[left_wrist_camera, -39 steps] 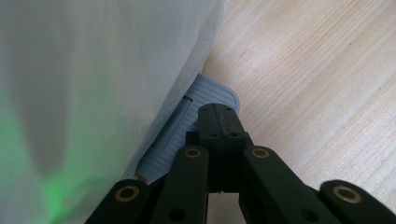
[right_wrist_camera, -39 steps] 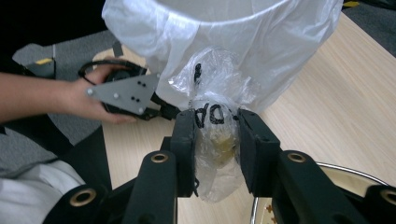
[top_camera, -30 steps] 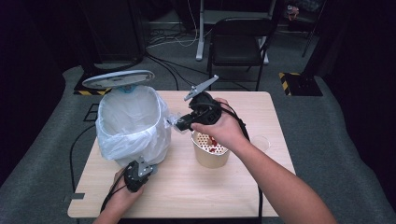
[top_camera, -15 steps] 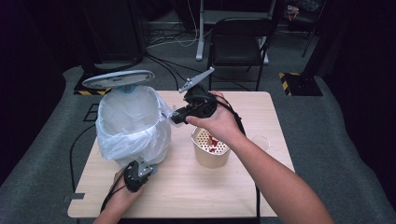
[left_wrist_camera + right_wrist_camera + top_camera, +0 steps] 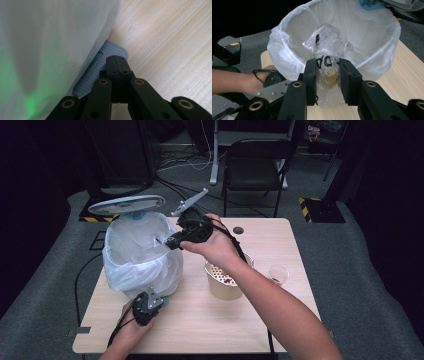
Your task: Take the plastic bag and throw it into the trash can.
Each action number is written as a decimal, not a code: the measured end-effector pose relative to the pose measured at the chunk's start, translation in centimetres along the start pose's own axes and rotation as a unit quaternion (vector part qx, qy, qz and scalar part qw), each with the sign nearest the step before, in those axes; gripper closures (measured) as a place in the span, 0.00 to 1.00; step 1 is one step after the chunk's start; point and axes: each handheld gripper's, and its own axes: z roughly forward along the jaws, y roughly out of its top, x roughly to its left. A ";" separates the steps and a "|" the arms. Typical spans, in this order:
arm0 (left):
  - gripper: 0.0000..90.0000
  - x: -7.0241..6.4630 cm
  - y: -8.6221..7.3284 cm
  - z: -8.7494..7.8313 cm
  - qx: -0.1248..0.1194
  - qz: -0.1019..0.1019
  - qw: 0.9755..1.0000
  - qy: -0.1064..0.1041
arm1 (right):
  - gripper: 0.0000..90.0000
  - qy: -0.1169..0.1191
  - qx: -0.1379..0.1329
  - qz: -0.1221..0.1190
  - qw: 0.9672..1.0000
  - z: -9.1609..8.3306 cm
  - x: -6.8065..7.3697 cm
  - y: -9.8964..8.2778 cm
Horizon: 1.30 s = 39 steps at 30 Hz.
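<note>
A pedal bin (image 5: 140, 257) lined with a white bag stands on the left of the table, its grey lid (image 5: 127, 205) raised. My left gripper (image 5: 152, 302) is at the bin's foot, jaws shut, tip (image 5: 117, 62) resting on the ribbed grey pedal (image 5: 98, 72). My right gripper (image 5: 167, 241) is held over the bin's right rim. It is shut on a small clear plastic bag (image 5: 324, 42) with black lettering and something yellowish inside. The bag hangs in front of the liner's open mouth (image 5: 362, 37).
A white perforated tub (image 5: 225, 282) with red bits inside stands right of the bin. A small clear cup (image 5: 278, 273) sits further right. A dark folding chair (image 5: 255, 165) and cables lie beyond the table's far edge. The person's left hand (image 5: 249, 82) holds the other gripper.
My right gripper has moved left and slightly up with the small bag, from above the white tub to the bin's rim. The left gripper has stayed on the pedal.
</note>
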 end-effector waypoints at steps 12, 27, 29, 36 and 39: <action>1.00 0.0 0.0 0.0 0.000 -0.001 1.000 0.002 | 0.77 -0.007 -0.005 -0.013 1.000 3.1 0.8 1.9; 1.00 0.0 0.0 0.0 -0.002 0.002 1.000 -0.001 | 0.76 -0.015 -0.008 -0.002 1.000 6.1 0.9 2.8; 1.00 0.1 0.0 0.0 -0.001 0.001 1.000 -0.001 | 0.76 -0.019 -0.003 -0.003 1.000 6.8 0.8 3.0; 1.00 0.0 -0.1 0.2 -0.011 -0.005 1.000 0.004 | 0.76 -0.018 -0.005 0.005 1.000 8.2 0.9 3.4; 1.00 0.0 -0.1 0.2 -0.011 -0.005 1.000 0.004 | 0.73 -0.022 -0.005 0.005 1.000 8.6 1.1 3.5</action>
